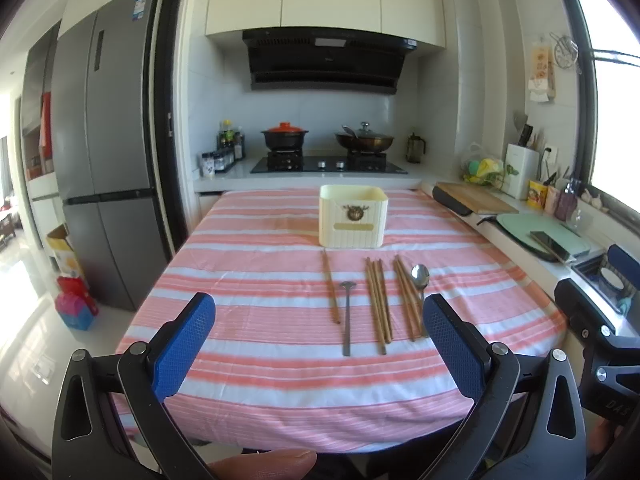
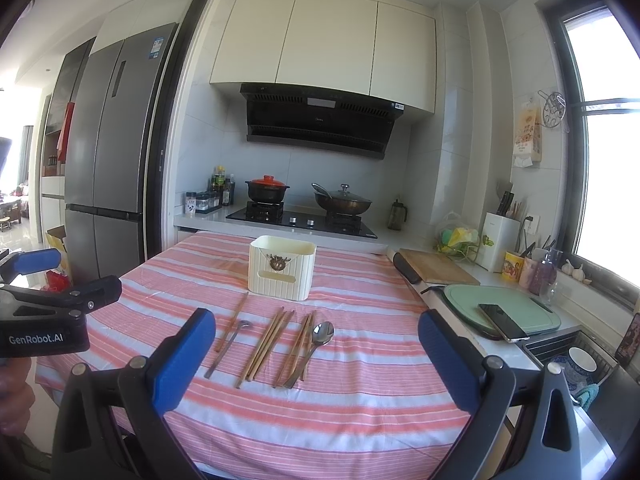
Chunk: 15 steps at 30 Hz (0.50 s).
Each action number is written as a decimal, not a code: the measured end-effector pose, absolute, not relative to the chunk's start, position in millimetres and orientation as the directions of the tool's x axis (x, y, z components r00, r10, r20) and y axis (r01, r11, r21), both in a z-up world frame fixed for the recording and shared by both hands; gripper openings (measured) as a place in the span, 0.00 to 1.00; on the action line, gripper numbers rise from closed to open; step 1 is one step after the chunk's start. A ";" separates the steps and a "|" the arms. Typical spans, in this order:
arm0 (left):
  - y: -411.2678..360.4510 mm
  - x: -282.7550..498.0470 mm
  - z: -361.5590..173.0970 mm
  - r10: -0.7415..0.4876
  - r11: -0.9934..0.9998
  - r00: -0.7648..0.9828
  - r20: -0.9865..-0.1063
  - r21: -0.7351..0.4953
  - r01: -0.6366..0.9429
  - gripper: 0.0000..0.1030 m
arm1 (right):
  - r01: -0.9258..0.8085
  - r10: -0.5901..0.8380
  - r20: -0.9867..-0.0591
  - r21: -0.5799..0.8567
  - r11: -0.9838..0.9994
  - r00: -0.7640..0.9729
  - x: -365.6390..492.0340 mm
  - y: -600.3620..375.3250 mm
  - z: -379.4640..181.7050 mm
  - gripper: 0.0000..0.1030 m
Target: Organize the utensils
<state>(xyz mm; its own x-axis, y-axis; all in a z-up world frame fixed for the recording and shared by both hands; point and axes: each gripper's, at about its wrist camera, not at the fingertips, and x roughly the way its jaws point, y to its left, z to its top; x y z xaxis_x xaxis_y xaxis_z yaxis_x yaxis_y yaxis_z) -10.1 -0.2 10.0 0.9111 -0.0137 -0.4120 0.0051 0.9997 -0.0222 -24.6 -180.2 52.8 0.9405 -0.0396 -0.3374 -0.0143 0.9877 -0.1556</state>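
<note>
A cream utensil holder [image 1: 353, 216] [image 2: 282, 267] stands upright on the pink-striped tablecloth [image 1: 256, 264] [image 2: 360, 400]. In front of it lie a single wooden chopstick [image 1: 331, 287] [image 2: 233, 321], a small metal spoon [image 1: 347, 316] [image 2: 228, 347], a bundle of chopsticks [image 1: 378, 304] [image 2: 267, 347], more chopsticks [image 1: 407, 298] [image 2: 296, 350] and a large metal spoon [image 1: 420, 280] [image 2: 316, 344]. My left gripper [image 1: 319, 350] is open and empty, short of the utensils. My right gripper [image 2: 316, 364] is open and empty above the near table; it also shows in the left wrist view [image 1: 592, 312].
A counter on the right holds a wooden board [image 1: 472, 198], a green board [image 2: 504, 312] with a phone [image 2: 503, 322], and a sink [image 2: 576, 364]. A stove with a red-lidded pot [image 1: 285, 136] and a wok [image 1: 364, 140] is behind. A fridge [image 1: 104, 160] stands left.
</note>
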 end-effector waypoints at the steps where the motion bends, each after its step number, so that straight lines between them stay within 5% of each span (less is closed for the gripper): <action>1: -0.4 -10.0 10.2 -0.014 1.000 0.911 -0.412 -0.022 0.006 1.00 | -0.014 -0.040 -0.338 -0.155 0.988 0.940 -24.8 -180.2 52.9 1.00; 15: 1.1 -7.9 5.3 -0.013 1.000 0.907 -0.422 -0.019 0.006 1.00 | -0.018 -0.037 -0.343 -0.155 0.988 0.939 -24.7 -180.9 50.1 1.00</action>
